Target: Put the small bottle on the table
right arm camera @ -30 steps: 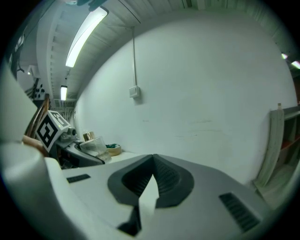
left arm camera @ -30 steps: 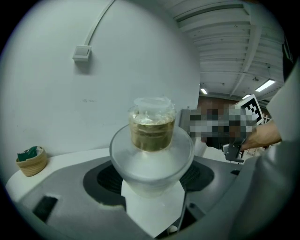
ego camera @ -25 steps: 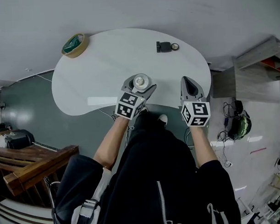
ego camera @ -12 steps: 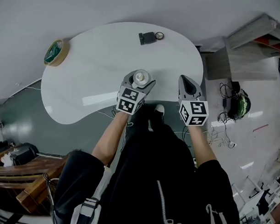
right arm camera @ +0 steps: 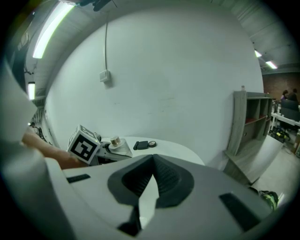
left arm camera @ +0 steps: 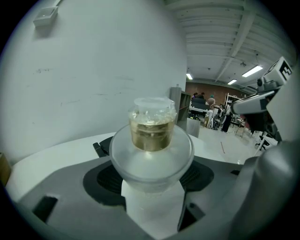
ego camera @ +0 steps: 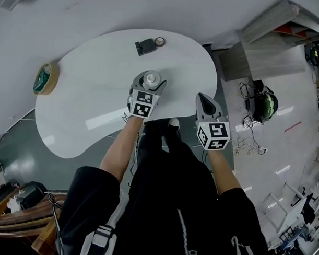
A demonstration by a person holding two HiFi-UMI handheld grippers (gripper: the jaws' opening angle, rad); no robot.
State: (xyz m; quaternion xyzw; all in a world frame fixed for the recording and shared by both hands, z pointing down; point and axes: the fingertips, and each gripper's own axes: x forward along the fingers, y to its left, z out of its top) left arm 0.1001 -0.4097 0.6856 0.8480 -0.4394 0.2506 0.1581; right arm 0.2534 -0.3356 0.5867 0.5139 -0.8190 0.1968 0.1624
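Observation:
The small bottle [ego camera: 150,78] is translucent white with a gold neck and a clear cap. My left gripper [ego camera: 149,84] is shut on its body and holds it upright above the middle of the white table [ego camera: 90,100]. The left gripper view shows the bottle [left arm camera: 152,154] filling the space between the jaws of the left gripper [left arm camera: 152,190]. My right gripper [ego camera: 204,103] hovers at the table's right front edge, shut with nothing in it. In its own view the right gripper [right arm camera: 152,164] has its pads meeting, and the bottle [right arm camera: 115,141] stands at the left.
A tape roll [ego camera: 44,78] lies at the table's left end. A black device [ego camera: 144,46] and a small round object [ego camera: 159,41] sit at the far edge. A grey shelf unit [ego camera: 261,42] and cables with a helmet [ego camera: 267,105] are on the right.
The head view has swung, so the table now sits more to the left. My left gripper still holds the bottle and now lies closer to the black device. The right gripper stays shut.

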